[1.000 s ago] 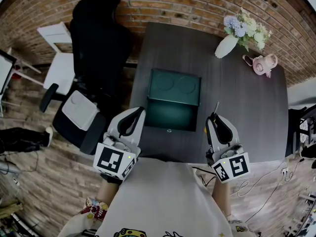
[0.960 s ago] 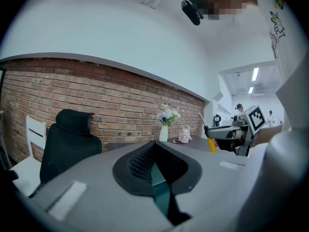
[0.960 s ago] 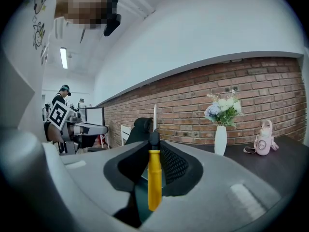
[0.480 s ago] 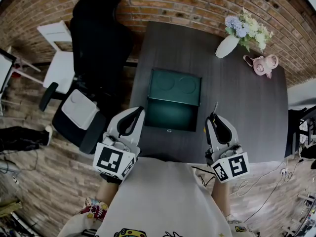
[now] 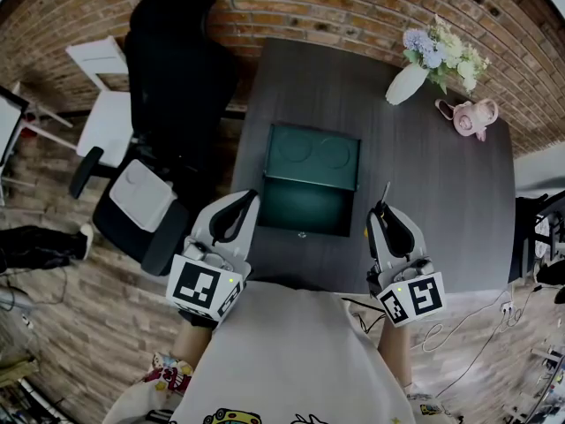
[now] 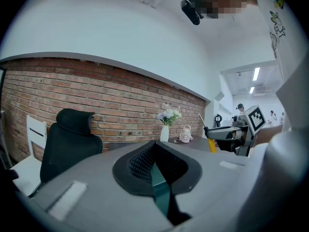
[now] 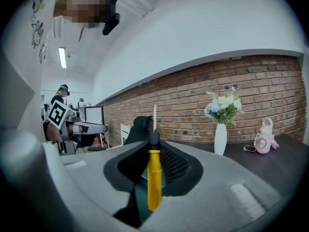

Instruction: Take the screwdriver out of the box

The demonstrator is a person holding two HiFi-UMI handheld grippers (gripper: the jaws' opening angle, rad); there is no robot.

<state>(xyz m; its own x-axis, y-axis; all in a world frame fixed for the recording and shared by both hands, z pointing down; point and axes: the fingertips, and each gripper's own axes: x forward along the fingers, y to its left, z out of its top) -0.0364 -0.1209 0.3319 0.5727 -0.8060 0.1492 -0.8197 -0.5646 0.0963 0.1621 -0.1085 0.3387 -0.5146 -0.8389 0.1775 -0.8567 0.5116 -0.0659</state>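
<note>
Our right claw (image 7: 154, 146) is closed partway on the screwdriver (image 7: 154, 180). Its pads pinch the yellow handle, and the thin shaft stands up past the tips toward 12 o'clock. Our left claw (image 6: 155, 153) has its jaws pressed together with nothing in them.

In the head view the left claw (image 5: 247, 198) and the right claw (image 5: 381, 208) hang over the near edge of the dark table (image 5: 433, 193), with the screwdriver (image 5: 386, 193) out of the box and clear of it. Between the two, at 12 o'clock, the green box (image 5: 305, 203) lies open, its lid thrown back toward the wall.

At 1 o'clock, at the table's far corner, stands a white vase of flowers (image 5: 408, 81), with a small pink object (image 5: 472, 115) just beside it. The tabletop from the box out to the right edge is bare.

At 10 o'clock a black office chair (image 5: 177, 69) crowds the table's left edge, and a white chair (image 5: 106, 104) stands beyond it. A brick wall (image 5: 353, 7) closes the far side. Cables (image 5: 477, 325) trail on the floor at 4 o'clock.

Each claw's cube carries black-and-white square markers (image 5: 205, 288). The print on our shirt is too small to read.
</note>
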